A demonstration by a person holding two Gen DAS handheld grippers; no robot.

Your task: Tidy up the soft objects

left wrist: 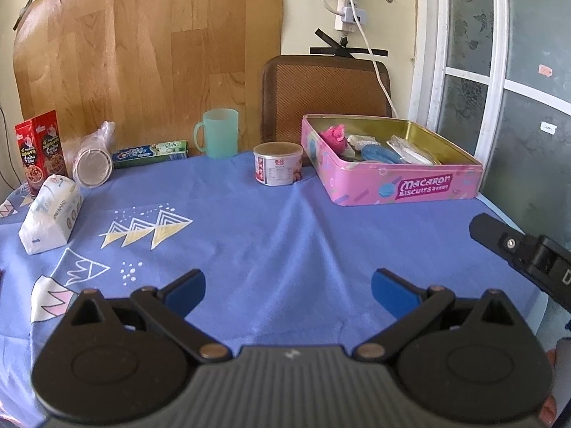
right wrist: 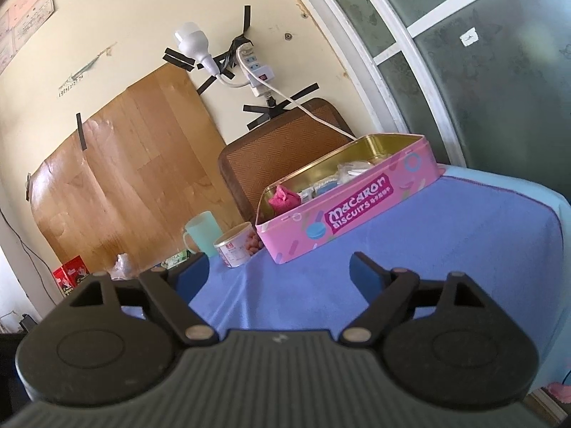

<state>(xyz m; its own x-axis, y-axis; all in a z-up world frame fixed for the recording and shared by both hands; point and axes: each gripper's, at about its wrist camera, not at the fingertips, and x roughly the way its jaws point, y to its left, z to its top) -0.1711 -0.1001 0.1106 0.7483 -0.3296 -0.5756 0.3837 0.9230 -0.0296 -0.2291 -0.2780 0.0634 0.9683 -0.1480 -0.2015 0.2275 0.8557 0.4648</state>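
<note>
An open pink Macaron biscuit tin (left wrist: 421,187) stands at the back right of the blue tablecloth (left wrist: 267,235). Inside lie a pink knitted piece (left wrist: 333,135), a blue soft piece (left wrist: 380,153) and white packets. The tin also shows in the right wrist view (right wrist: 357,210), with the pink piece (right wrist: 283,198) in its left end. A white tissue pack (left wrist: 50,214) lies at the left. My left gripper (left wrist: 287,287) is open and empty above the cloth. My right gripper (right wrist: 280,273) is open and empty, tilted, in front of the tin; part of it shows in the left wrist view (left wrist: 521,249).
A small can (left wrist: 278,164), a green mug (left wrist: 217,133), a toothpaste box (left wrist: 150,153), a stack of plastic cups (left wrist: 92,157) and a red cereal box (left wrist: 41,149) stand along the back. A brown chair back (left wrist: 324,89) is behind the table. The table's right edge (right wrist: 535,192) is near.
</note>
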